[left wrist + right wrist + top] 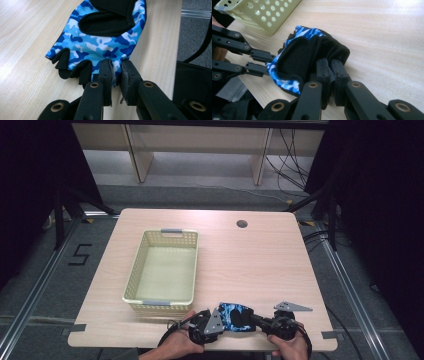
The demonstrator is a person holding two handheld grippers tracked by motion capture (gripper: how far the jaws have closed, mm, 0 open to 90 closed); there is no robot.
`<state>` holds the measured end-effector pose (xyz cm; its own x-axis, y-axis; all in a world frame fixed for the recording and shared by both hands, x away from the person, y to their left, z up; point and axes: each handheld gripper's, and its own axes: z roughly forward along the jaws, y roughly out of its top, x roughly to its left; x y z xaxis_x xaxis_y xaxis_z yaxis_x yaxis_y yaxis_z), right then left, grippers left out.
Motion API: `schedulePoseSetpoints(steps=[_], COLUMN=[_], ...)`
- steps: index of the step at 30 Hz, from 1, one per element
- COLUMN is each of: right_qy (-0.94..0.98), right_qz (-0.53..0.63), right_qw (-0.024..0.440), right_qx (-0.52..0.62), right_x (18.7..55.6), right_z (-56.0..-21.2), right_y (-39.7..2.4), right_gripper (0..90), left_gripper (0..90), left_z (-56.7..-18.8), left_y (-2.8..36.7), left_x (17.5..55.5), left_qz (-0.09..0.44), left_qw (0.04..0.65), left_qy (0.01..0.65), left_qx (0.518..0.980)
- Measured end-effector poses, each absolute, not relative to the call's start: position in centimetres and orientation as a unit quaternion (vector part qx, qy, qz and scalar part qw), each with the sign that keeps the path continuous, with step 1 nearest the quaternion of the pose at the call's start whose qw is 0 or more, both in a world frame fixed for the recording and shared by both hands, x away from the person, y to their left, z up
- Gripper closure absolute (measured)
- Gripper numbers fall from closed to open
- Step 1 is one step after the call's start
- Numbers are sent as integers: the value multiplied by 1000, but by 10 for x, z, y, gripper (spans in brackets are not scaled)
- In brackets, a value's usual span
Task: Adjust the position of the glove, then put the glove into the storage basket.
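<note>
Both grippers pinch the glove [236,316] at table's 6 o'clock edge: left gripper [116,72] on finger end, right gripper [330,72] on cuff. Thin fabric bites risk slipping when lifted toward basket [134,281] at 10 o'clock.

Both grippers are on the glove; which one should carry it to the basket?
Left, probably: the left gripper pinches the glove on the side nearer the basket; the right gripper grips its far end.

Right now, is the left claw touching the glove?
Touching. The left gripper view shows the left claw pinching the glove at its blue finger-side edge.
</note>
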<state>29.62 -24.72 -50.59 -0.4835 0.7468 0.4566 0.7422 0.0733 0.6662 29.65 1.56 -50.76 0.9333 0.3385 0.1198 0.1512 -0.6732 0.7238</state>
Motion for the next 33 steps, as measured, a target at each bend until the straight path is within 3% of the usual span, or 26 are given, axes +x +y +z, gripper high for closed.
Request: schedulePoseSetpoints(steps=[8, 13, 14, 20, 22, 33], right_qy=[749, 738, 744, 730, 743, 749], right_qz=[458, 472, 476, 496, 494, 510], right_qw=[31, 21, 38, 23, 46, 52], right_qx=[478, 482, 468, 469, 449, 420], right_x=[294, 288, 290, 282, 285, 294], right_z=[-498, -486, -484, -464, -460, -424], right_y=[-247, -245, -246, -235, -232, -214], right_gripper=[868, 868, 868, 868, 868, 868], left_gripper=[794, 795, 795, 794, 794, 794], left_z=[-501, -493, -490, -469, -462, -428], left_y=[18, 21, 22, 38, 43, 64], left_x=[295, 290, 289, 289, 289, 293], left_qz=[136, 150, 149, 161, 167, 184], left_qw=[382, 387, 391, 405, 406, 415], left_qy=[132, 130, 129, 132, 132, 135], left_qx=[904, 900, 899, 891, 889, 881])
